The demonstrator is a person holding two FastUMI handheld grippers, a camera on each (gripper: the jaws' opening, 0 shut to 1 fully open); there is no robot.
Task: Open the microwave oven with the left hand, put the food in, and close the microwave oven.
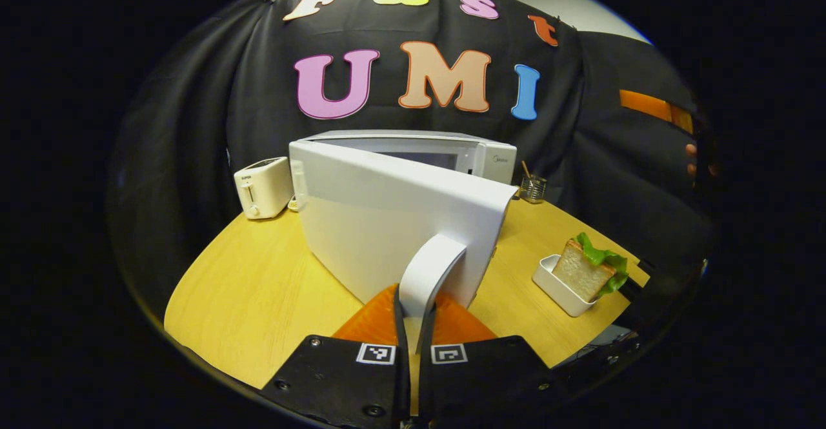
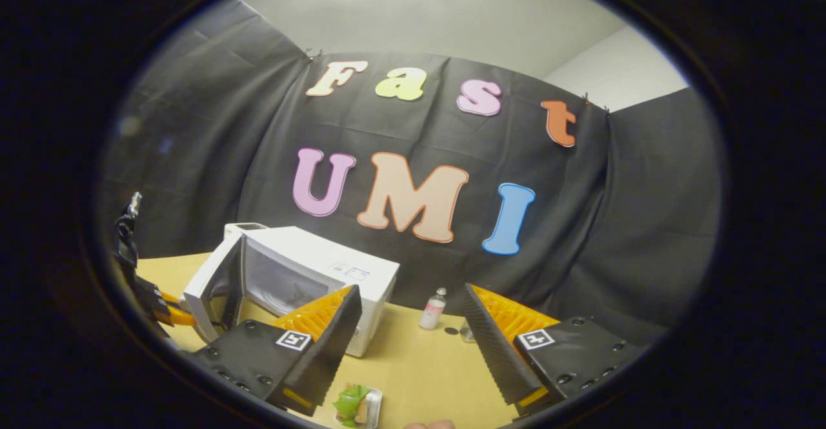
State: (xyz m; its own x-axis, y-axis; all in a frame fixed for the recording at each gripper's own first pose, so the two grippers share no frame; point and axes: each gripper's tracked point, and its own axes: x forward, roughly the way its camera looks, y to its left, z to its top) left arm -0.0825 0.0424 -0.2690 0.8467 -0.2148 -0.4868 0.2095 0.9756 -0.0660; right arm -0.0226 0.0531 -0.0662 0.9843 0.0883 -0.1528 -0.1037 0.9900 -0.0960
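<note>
Microwave oven point(image 1: 413, 148) sits on the yellow wooden table point(image 1: 258, 287), its white door point(image 1: 387, 222) swung partly open. The left gripper point(image 1: 413, 313) pinches the door's curved handle point(image 1: 429, 271) between both fingers. A sandwich point(image 1: 590, 268) with lettuce stands in a white tray point(image 1: 558, 287) near the table's edge. The right gripper point(image 2: 413, 345) hangs above it, jaws spread wide. A toaster point(image 1: 263, 187) stands beside the oven.

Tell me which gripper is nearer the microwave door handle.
Left. The left gripper is shut on the microwave door handle, door swung open. The right gripper hangs open above the sandwich, off to the side.
</note>
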